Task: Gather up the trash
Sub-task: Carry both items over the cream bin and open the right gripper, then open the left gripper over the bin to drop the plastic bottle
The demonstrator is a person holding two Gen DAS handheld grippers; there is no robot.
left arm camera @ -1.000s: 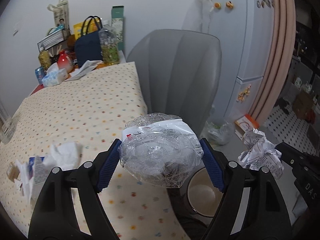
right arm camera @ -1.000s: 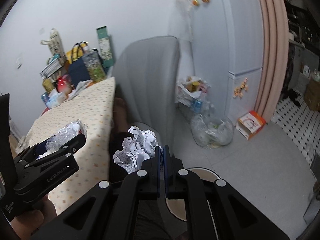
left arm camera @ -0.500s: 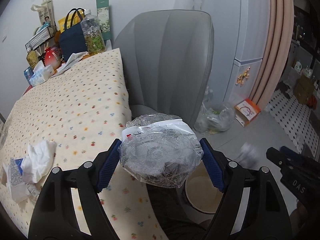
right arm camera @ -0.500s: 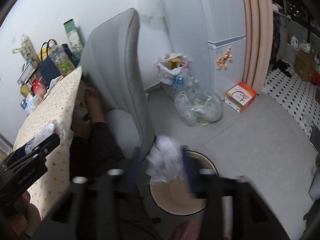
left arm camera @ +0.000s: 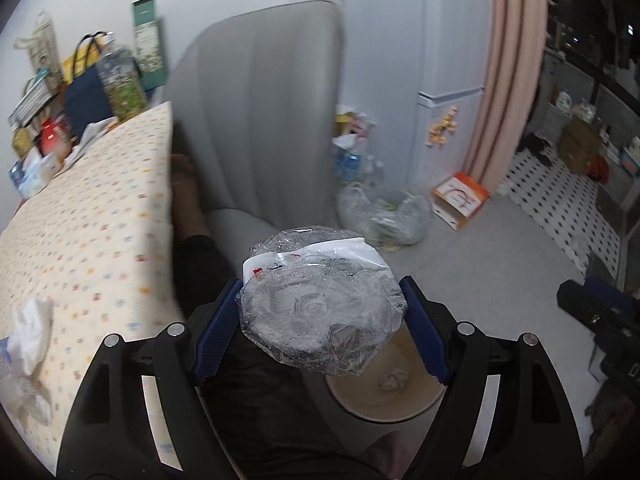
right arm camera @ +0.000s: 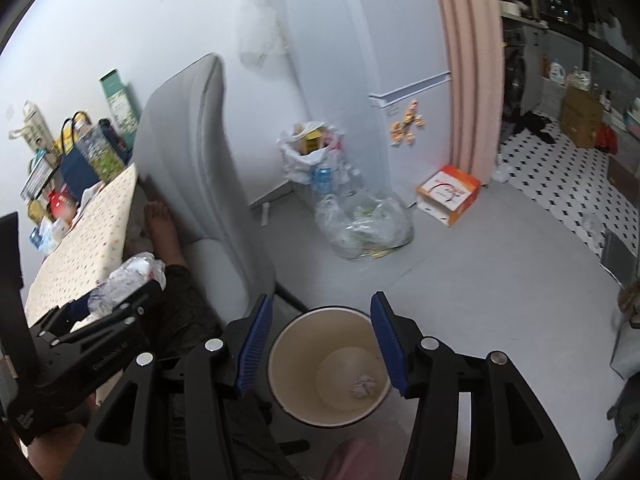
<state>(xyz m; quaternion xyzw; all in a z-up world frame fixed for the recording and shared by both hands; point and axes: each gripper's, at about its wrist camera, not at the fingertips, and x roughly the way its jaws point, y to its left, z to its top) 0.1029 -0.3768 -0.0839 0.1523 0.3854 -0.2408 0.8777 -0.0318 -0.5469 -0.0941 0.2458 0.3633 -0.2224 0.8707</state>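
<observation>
My left gripper is shut on a crumpled clear plastic bottle and holds it just above the near rim of a round cream trash bin on the floor. My right gripper hangs over the same bin; its jaws are opening and nothing is between them. A crumpled paper ball lies on the bin's bottom. The right wrist view also shows the left gripper with the bottle at the left, beside the table edge.
A grey chair stands behind the bin, with a person's dark-clad leg and bare foot beside it. The dotted tablecloth carries white tissues. A clear bag of trash, a white bag and an orange box sit on the floor.
My right gripper opened and the crumpled paper ball dropped out of it into the bin. Both grippers moved away from the table and down over the bin, the left still gripping the bottle.
</observation>
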